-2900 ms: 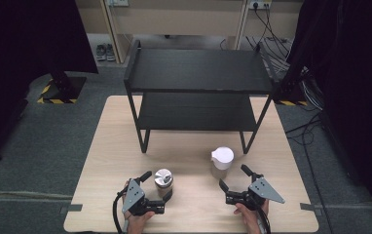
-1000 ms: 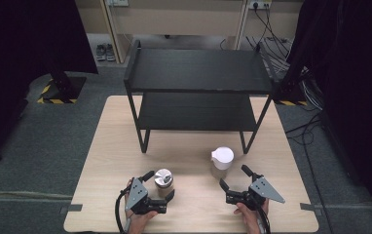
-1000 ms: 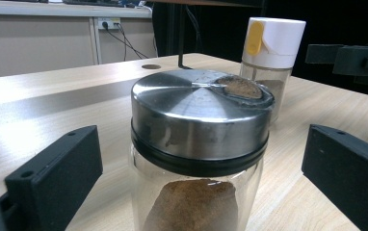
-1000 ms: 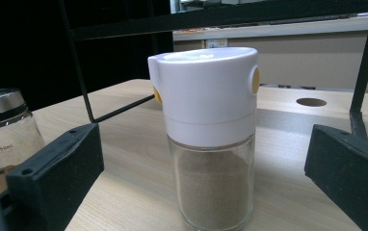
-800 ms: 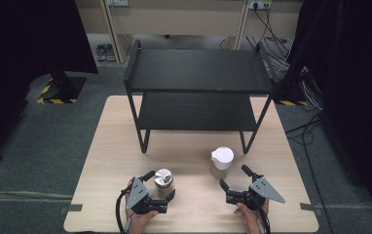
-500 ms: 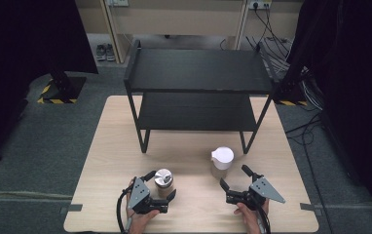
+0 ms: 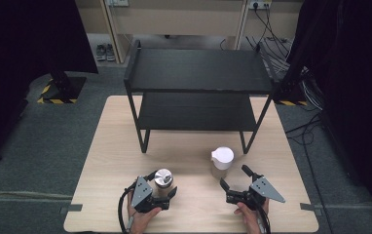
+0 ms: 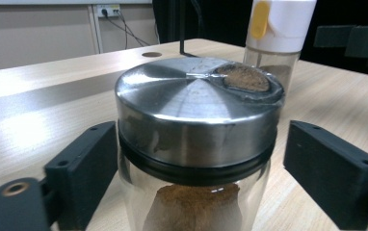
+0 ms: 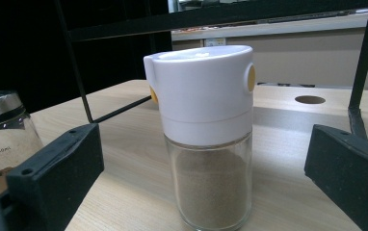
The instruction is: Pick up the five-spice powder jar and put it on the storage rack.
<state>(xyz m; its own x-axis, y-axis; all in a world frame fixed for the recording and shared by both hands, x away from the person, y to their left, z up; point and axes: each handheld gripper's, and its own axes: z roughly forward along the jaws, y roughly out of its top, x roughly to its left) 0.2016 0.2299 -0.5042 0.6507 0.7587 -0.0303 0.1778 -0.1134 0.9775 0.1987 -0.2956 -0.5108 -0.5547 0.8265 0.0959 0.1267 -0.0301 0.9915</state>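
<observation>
1. The left gripper (image 7: 163, 187) sits at the near left of the table (image 7: 106, 146), its jaws either side of the steel-lidded jar (image 7: 163, 178). The jaws have just been closing in on it; in the left gripper view one jaw looks to meet the glass just under the lid, while the other stands a little clear, so no full grip shows.
2. The right gripper (image 7: 234, 178) rests at the near right with its jaws spread wide and holding nothing. The white-capped shaker (image 7: 222, 159) stands just ahead of the tips, apart from both jaws.
3. The steel-lidded jar (image 8: 196, 144) is clear glass with a brown powder heaped in its lower part; a small opening in the brushed metal lid also shows brown powder.
4. The white-capped shaker (image 9: 206, 139) is a clear glass tube filled to about the cap's lower edge with a fine tan powder; its cap bears yellow buttons on the sides.
5. Both containers stand upright, long axes vertical, lids up, on the bare wood in front of the black two-tier rack (image 7: 198, 73).
6. The jar stands near the shaker, to its left and a little nearer the person.
</observation>
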